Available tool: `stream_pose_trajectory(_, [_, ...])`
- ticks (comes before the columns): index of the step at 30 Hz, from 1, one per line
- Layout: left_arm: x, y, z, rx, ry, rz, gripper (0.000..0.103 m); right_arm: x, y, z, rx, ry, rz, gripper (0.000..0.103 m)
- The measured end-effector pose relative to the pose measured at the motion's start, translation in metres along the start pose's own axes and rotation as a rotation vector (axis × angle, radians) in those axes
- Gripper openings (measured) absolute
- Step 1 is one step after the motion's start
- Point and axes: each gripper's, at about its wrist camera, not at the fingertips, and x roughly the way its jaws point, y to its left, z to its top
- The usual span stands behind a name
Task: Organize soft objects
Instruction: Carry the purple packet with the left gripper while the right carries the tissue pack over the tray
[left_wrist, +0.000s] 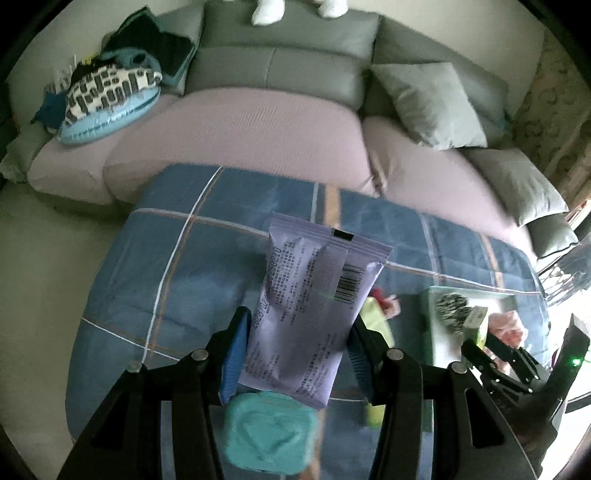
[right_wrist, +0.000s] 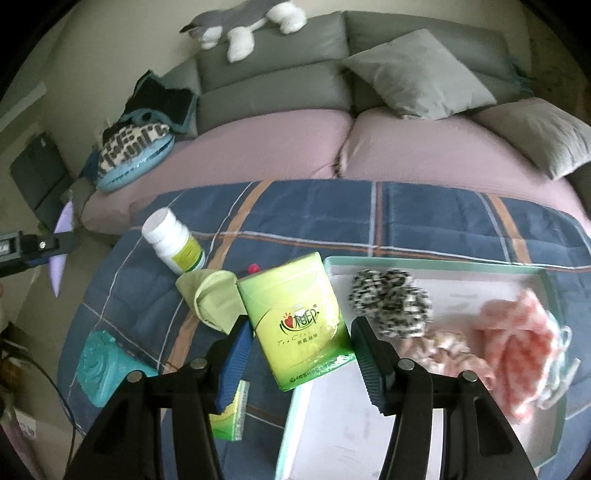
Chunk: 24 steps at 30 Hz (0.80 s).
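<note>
My left gripper is shut on a lavender wipes packet, which is held upright above the blue plaid cloth. A teal box with a heart lies on the cloth just below the packet. My right gripper is shut on a green tissue pack, tilted over the left rim of a mint-edged tray. In the tray lie a leopard scrunchie, a pink scrunchie and a pink-white cloth. The left gripper shows at the right wrist view's left edge.
On the plaid cloth lie a white bottle, a folded green cloth, the teal box and a second green pack. Behind is a sofa with pink seats, grey pillows, a plush dog and a cushion pile.
</note>
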Motion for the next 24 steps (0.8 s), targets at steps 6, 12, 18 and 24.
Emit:
stream_pose_trajectory(6, [-0.018,-0.046,-0.001,0.037,-0.044,-0.051,0.052,-0.029,-0.031,0.002,0.062,-0.055,-0.040,0.058])
stream_pose_trajectory(12, [-0.022,-0.094,-0.004,0.082,-0.064,-0.094,0.052,-0.057,-0.072,0.001,0.148,-0.100,-0.109,0.058])
stream_pose_trajectory(18, [-0.013,-0.137,-0.012,0.125,-0.048,-0.136,0.052,-0.078,-0.111,-0.005,0.233,-0.128,-0.183,0.058])
stream_pose_trajectory(24, [0.001,-0.171,-0.023,0.174,-0.008,-0.164,0.052,-0.094,-0.145,-0.014,0.300,-0.135,-0.255,0.058])
